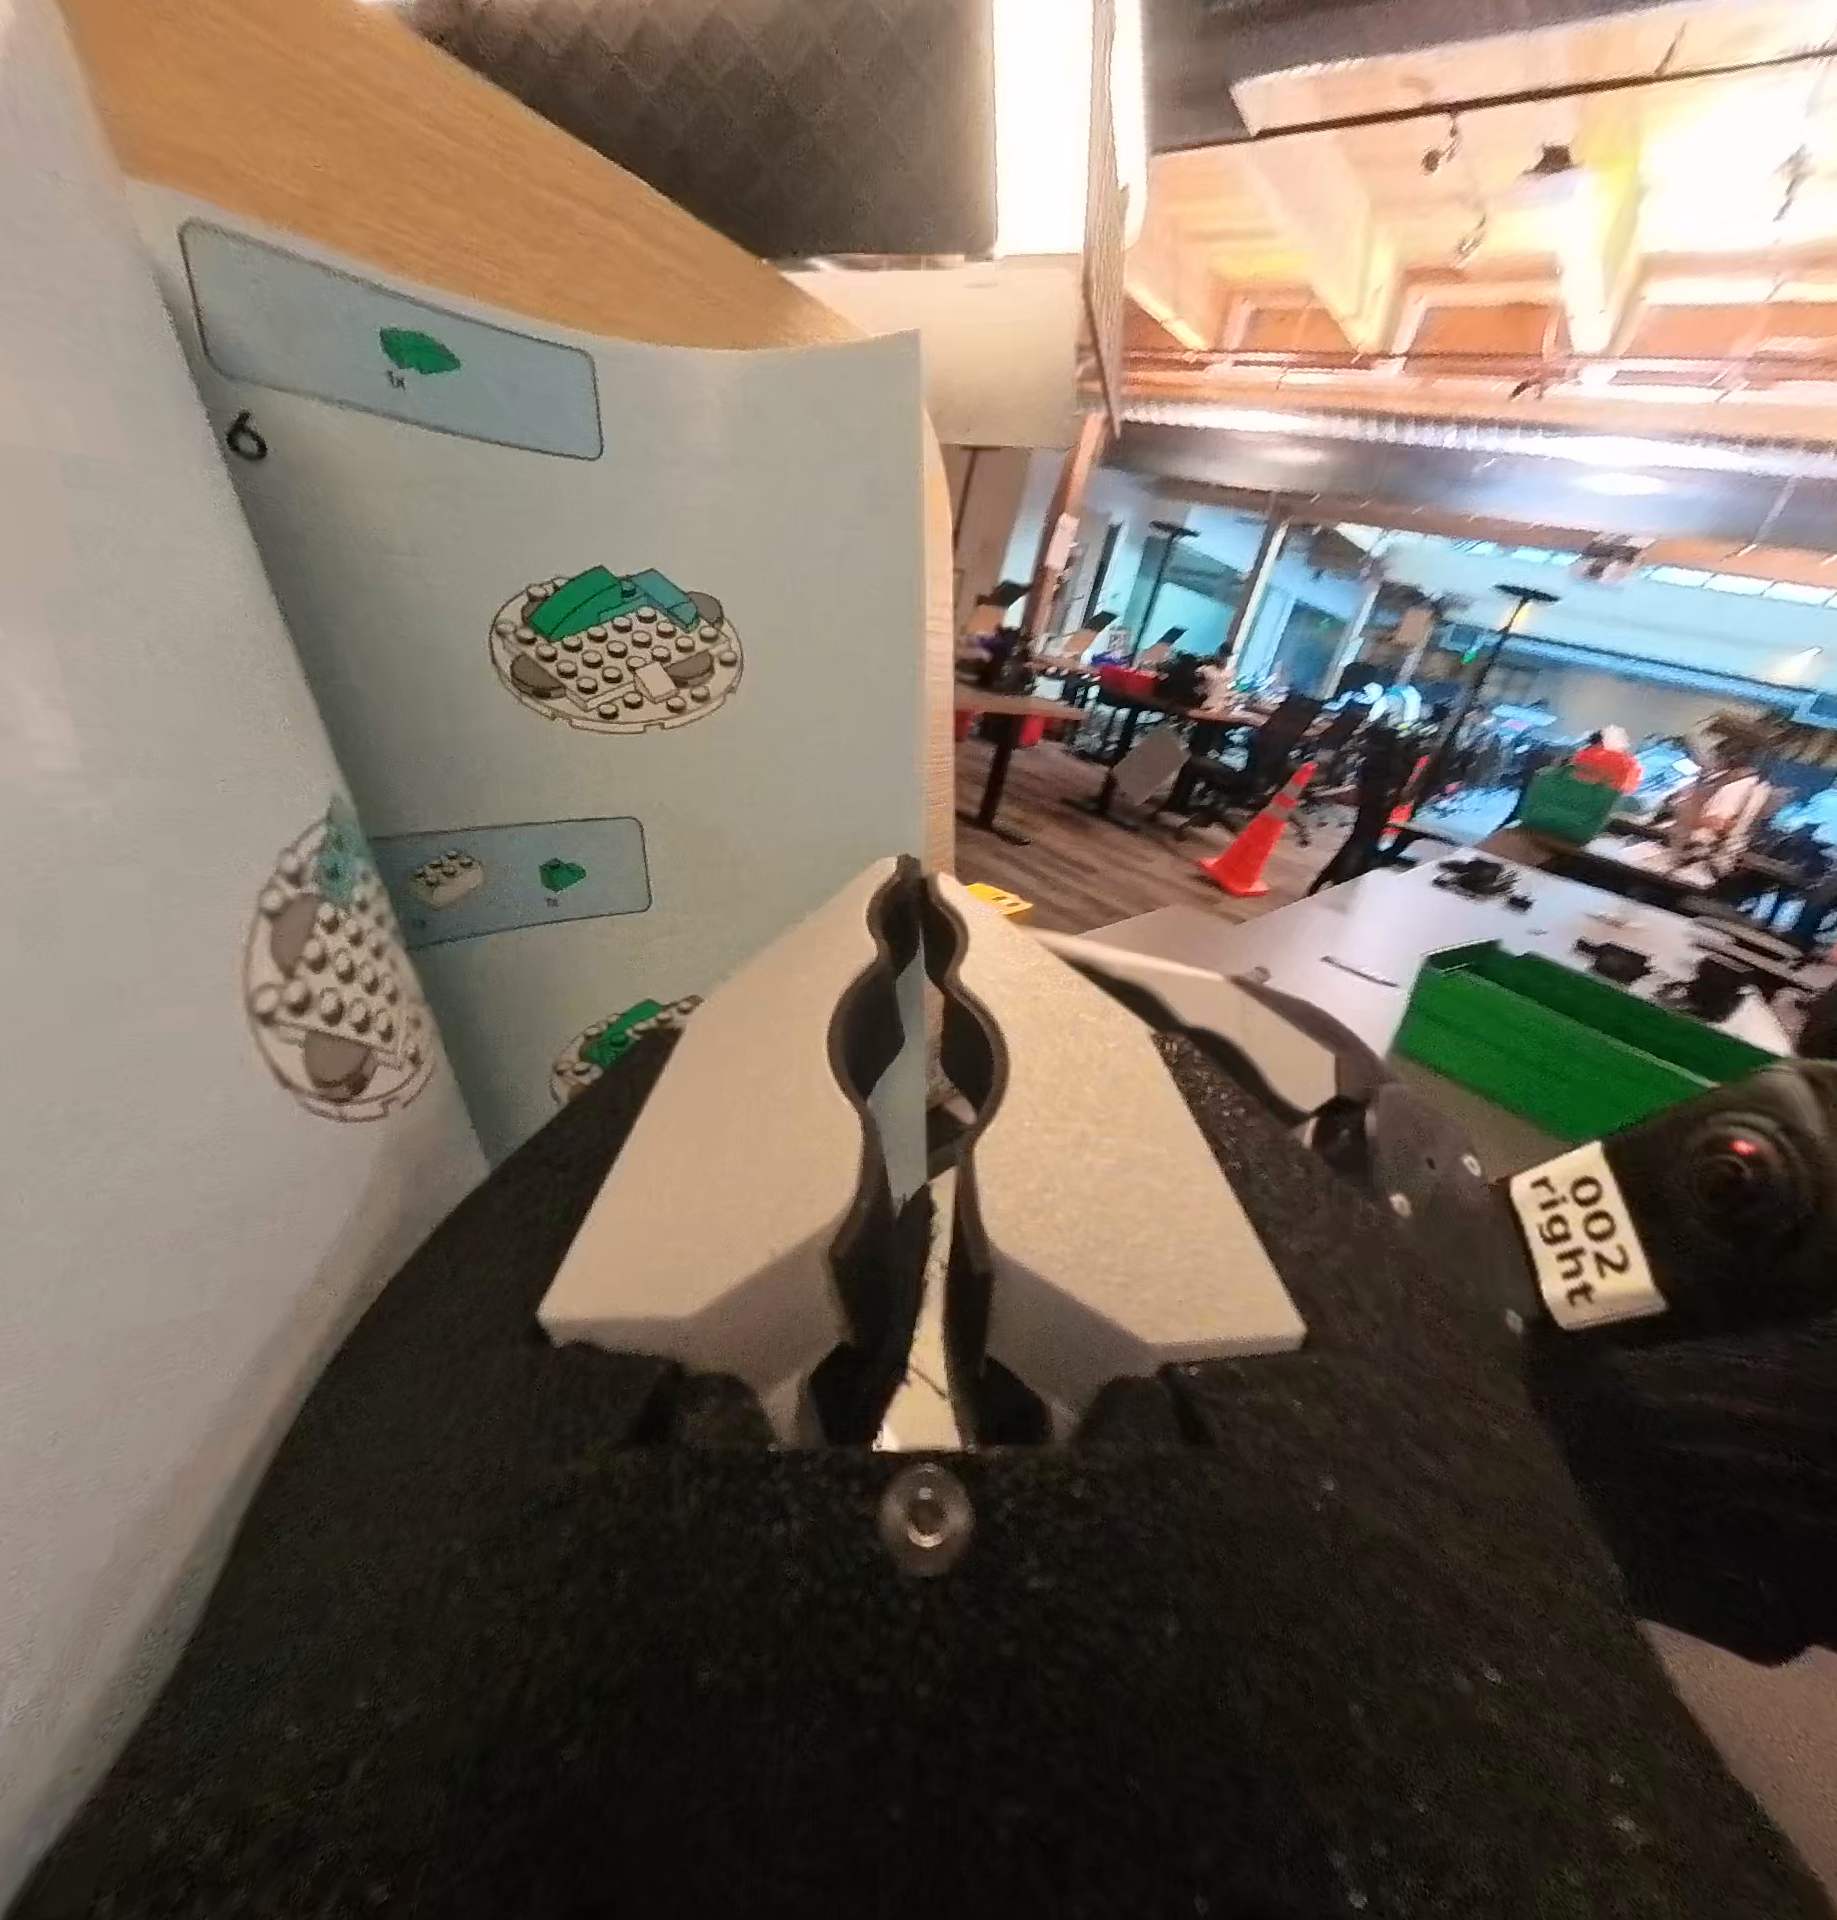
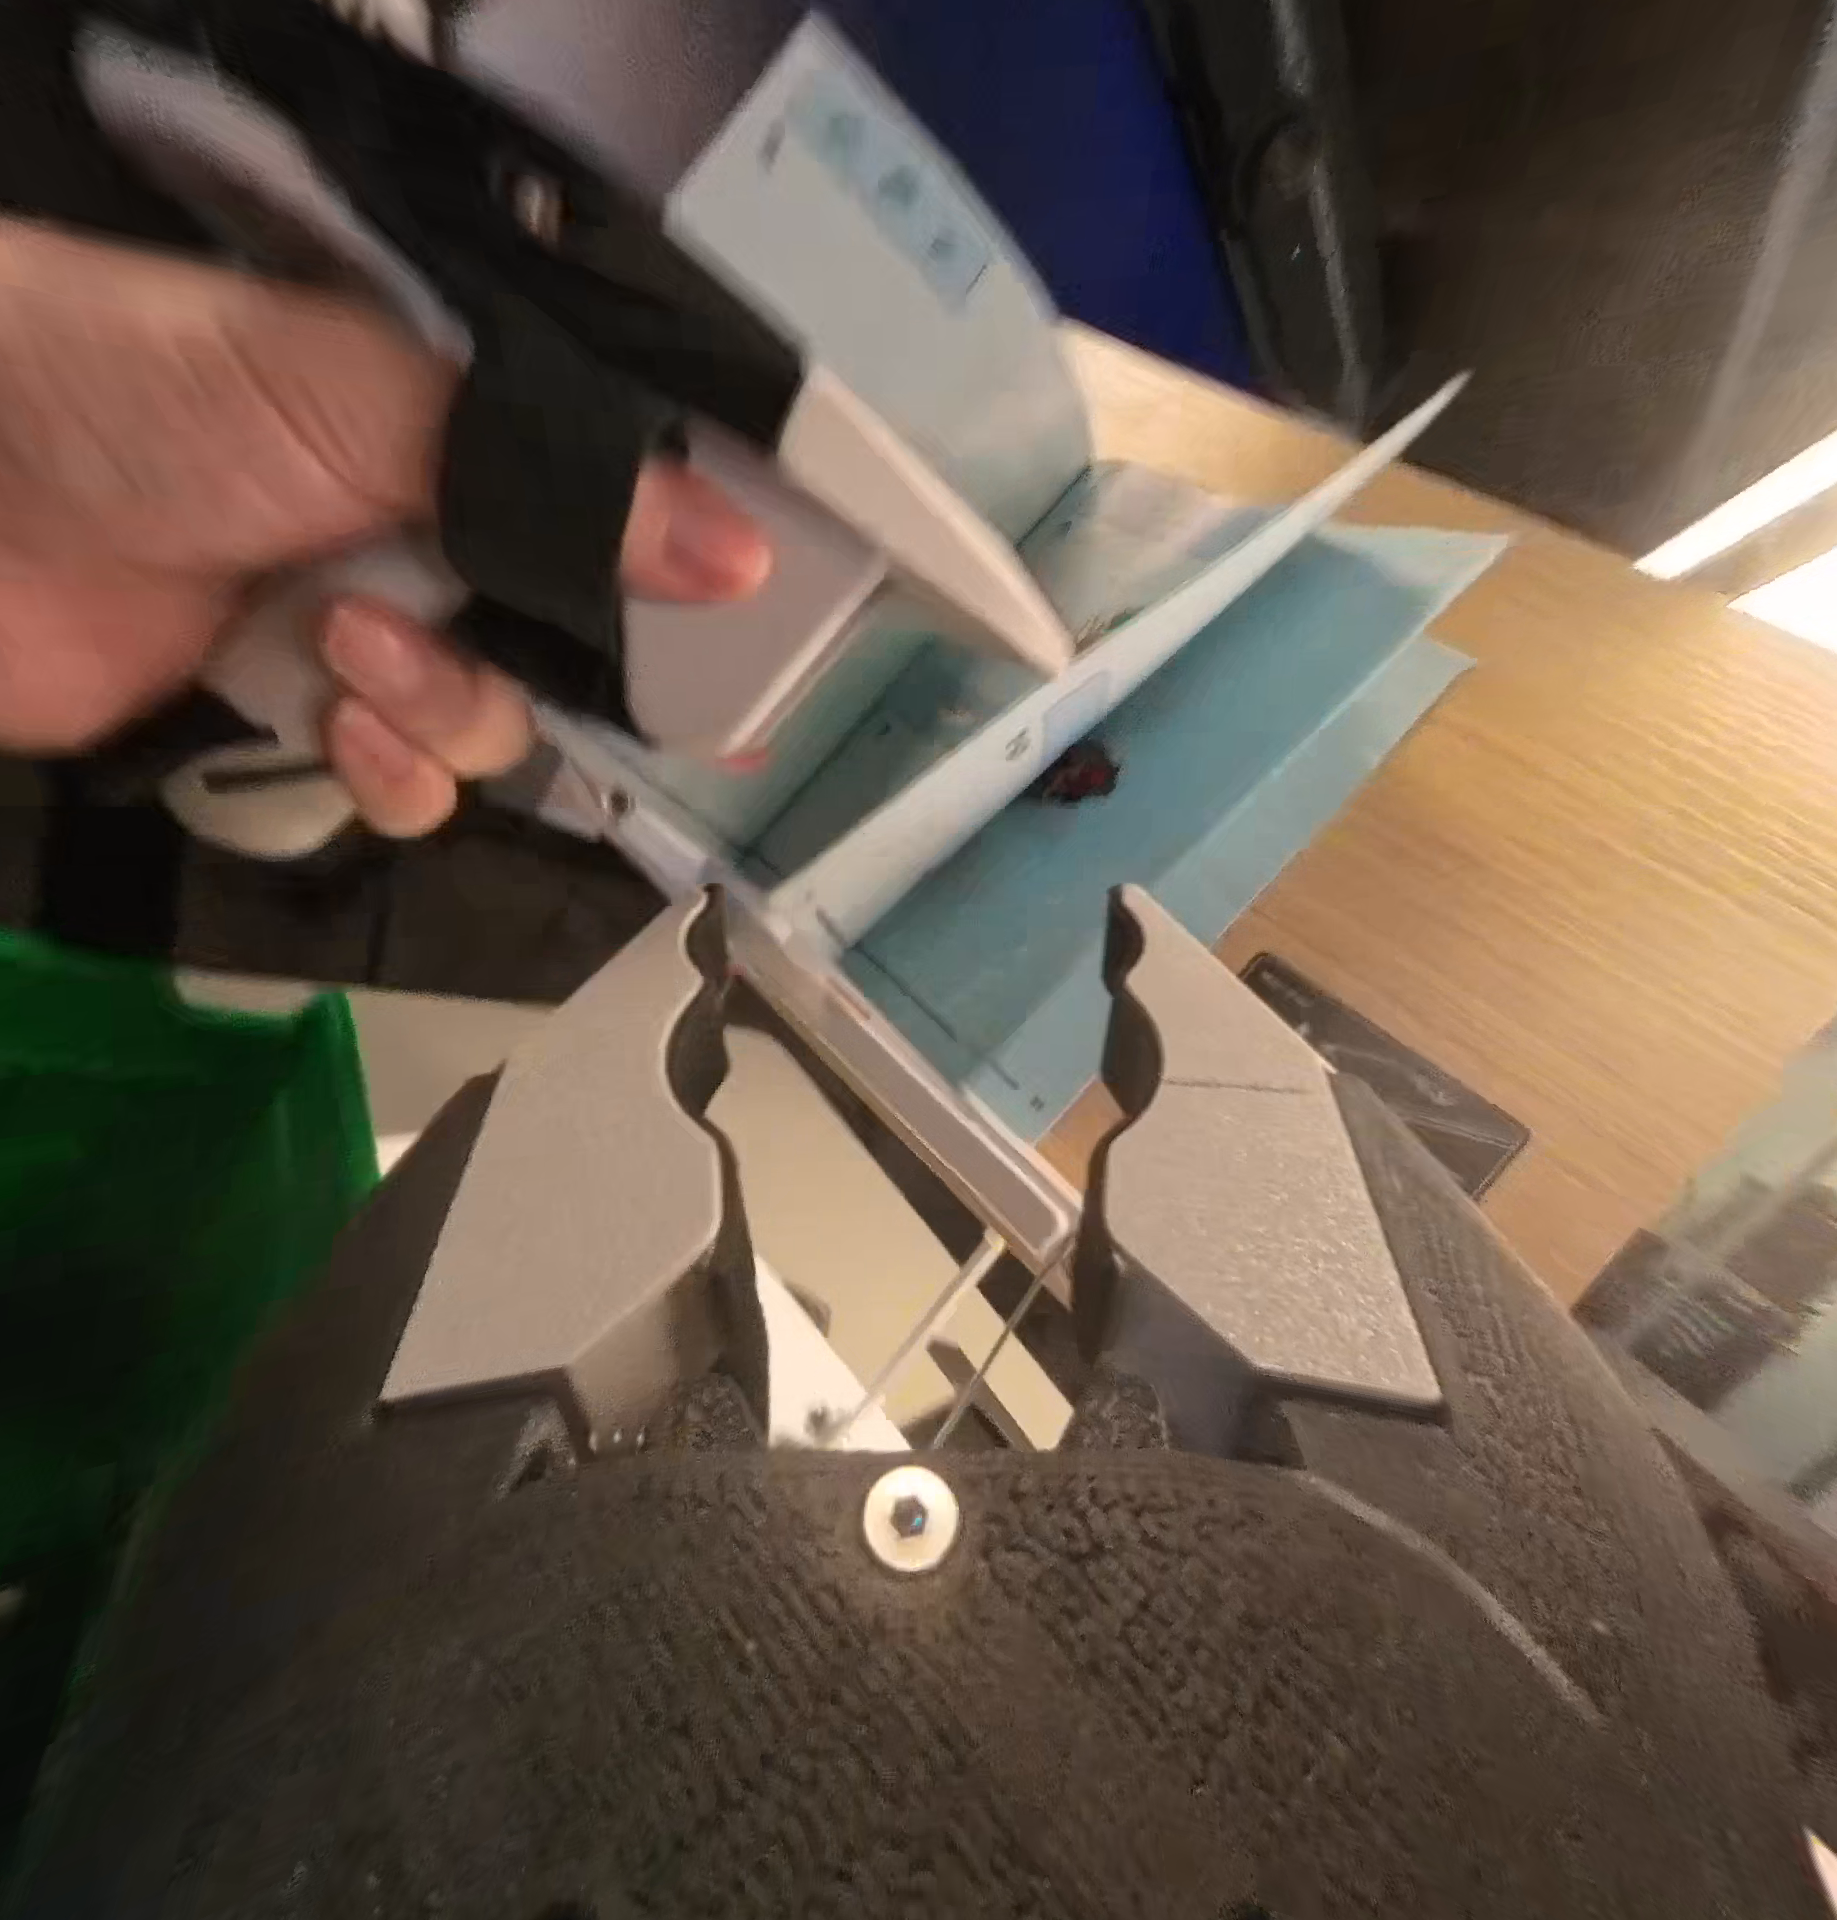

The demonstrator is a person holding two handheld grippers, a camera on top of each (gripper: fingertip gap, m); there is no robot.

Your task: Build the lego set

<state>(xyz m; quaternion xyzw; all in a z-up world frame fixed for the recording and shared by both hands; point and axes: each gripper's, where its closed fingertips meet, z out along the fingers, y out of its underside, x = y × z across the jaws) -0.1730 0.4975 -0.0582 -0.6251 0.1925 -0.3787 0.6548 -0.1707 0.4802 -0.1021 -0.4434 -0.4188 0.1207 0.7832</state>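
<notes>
The pale blue instruction booklet (image 1: 581,540) stands open close in front of the left wrist view, showing drawings of a round plate with green pieces. My left gripper (image 1: 919,883) is shut on the edge of one page. In the right wrist view the booklet (image 2: 1153,831) lies open on the wooden table (image 2: 1568,831), and a hand (image 2: 166,468) holds the left gripper (image 2: 1039,644) on a lifted page. My right gripper (image 2: 919,914) is open, with a pale edge of the booklet between its fingers. It also shows in the left wrist view (image 1: 1153,966). No loose bricks show.
A green bin (image 1: 1548,1039) stands to the right, and it is at the left of the right wrist view (image 2: 145,1195). A flat black item (image 2: 1392,1081) lies on the table by the booklet. A small dark red shape (image 2: 1080,779) is on the open page. One gripper's finger ends stand about 5 centimeters off the other's.
</notes>
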